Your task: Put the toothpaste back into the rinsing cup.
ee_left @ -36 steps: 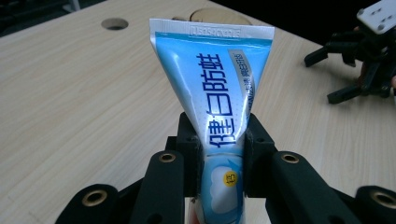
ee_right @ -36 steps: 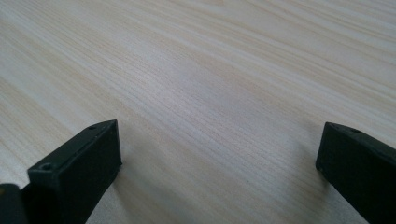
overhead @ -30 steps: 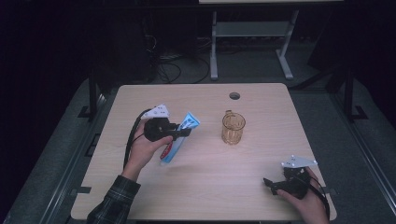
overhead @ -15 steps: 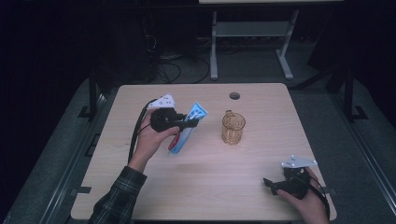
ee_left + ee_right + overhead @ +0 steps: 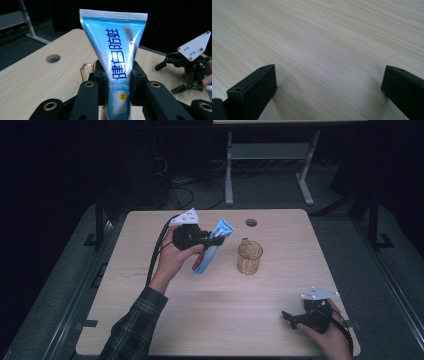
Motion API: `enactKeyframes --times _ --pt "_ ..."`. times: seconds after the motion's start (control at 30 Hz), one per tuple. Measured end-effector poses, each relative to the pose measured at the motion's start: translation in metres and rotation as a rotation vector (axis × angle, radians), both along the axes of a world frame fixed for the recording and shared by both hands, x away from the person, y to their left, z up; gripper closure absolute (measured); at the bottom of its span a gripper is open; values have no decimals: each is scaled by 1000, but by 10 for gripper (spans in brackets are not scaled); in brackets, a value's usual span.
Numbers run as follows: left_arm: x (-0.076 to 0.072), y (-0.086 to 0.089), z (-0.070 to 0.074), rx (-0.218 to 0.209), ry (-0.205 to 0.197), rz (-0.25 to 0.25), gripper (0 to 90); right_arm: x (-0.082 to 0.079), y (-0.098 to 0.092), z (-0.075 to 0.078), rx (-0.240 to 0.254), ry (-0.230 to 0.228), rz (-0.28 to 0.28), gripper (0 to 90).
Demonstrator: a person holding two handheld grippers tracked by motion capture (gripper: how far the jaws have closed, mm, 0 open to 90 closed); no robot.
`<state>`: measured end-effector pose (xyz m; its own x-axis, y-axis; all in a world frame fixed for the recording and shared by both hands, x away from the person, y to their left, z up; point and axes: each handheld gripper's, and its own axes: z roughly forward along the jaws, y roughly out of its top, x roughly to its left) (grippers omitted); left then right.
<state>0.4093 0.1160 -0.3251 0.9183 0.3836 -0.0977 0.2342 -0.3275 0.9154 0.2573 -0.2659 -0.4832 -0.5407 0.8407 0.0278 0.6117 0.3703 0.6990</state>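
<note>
Left gripper (image 5: 212, 241) lifted toothpaste tube (image 5: 210, 251) (clamped tight) off pale wood bench (image 5: 210, 320), toward amber cup (image 5: 249, 256); right gripper (image 5: 329, 82) gapes wide; dark room.

Glossy plastic tube (image 5: 117, 65), matt wooden table (image 5: 210, 320), amber glass cup (image 5: 249, 257).

free: table (image 5: 210, 320) middle | obstacle: glass mug (image 5: 249, 256) (beside held tube (image 5: 210, 251))
</note>
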Motion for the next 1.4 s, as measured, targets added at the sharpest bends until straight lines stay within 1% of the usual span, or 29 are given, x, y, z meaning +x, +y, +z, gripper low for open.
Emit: enactKeyframes --times 0.27,0.4,0.7,0.8,0.9,1.07,1.1,1.2,1.4 --pt "12 -23 14 -2 -30 -21 725 0 0 0 0 1 0 0" --pt "18 -34 22 -20 -42 -31 725 0 0 0 2 2 2 0" --pt "28 -58 31 -29 -55 -47 725 -1 1 0 3 2 4 0" --pt "32 -67 32 -49 -56 -52 724 -1 1 0 3 3 5 0" --pt "35 -74 33 -52 -62 -55 724 0 0 0 1 0 8 0" --pt "42 -85 31 -74 -54 -59 723 0 0 0 -1 -2 10 0" --pt "44 -88 31 -62 -59 -64 723 0 0 0 -1 -2 10 0" --pt "47 -95 32 -56 -62 -73 722 0 0 0 0 -1 10 0" --pt "52 -111 33 -65 -72 -85 721 0 1 0 1 0 13 0"
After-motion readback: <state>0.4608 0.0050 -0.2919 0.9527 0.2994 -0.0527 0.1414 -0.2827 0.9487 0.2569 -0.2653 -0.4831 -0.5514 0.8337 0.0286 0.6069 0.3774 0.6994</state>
